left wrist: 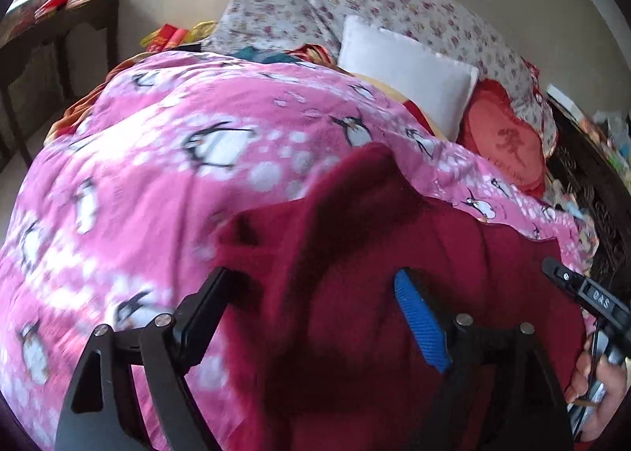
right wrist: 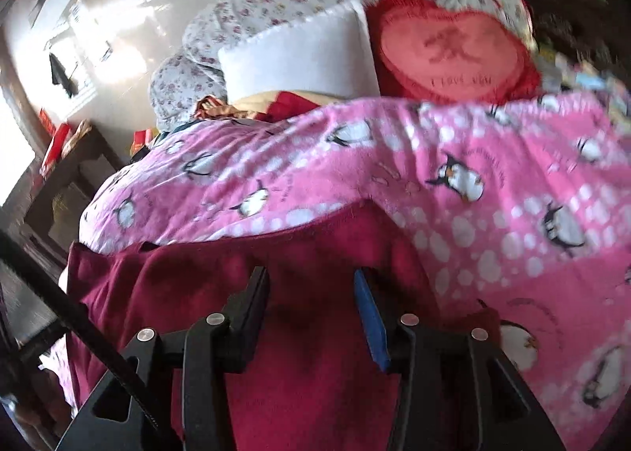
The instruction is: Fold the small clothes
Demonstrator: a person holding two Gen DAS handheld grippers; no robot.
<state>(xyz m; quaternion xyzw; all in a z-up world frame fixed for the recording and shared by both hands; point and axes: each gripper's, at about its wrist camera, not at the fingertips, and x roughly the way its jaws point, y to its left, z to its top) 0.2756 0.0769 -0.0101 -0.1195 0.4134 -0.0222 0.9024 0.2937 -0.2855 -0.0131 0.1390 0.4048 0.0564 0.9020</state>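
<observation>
The dark red garment (left wrist: 355, 253) lies bunched on the pink penguin blanket (left wrist: 157, 174) covering the bed. The left gripper (left wrist: 315, 309) and right gripper (right wrist: 311, 305) both stand open over it, apparently gripping nothing. Before the next fold, flatten the raised ridge and pinch matching edges.

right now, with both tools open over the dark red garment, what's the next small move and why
Probably draw both tools back clear. The left tool and right tool stand open, pads not pressing the dark red garment, which lies bunched on the pink penguin blanket. Then pick an edge to regrip.
</observation>
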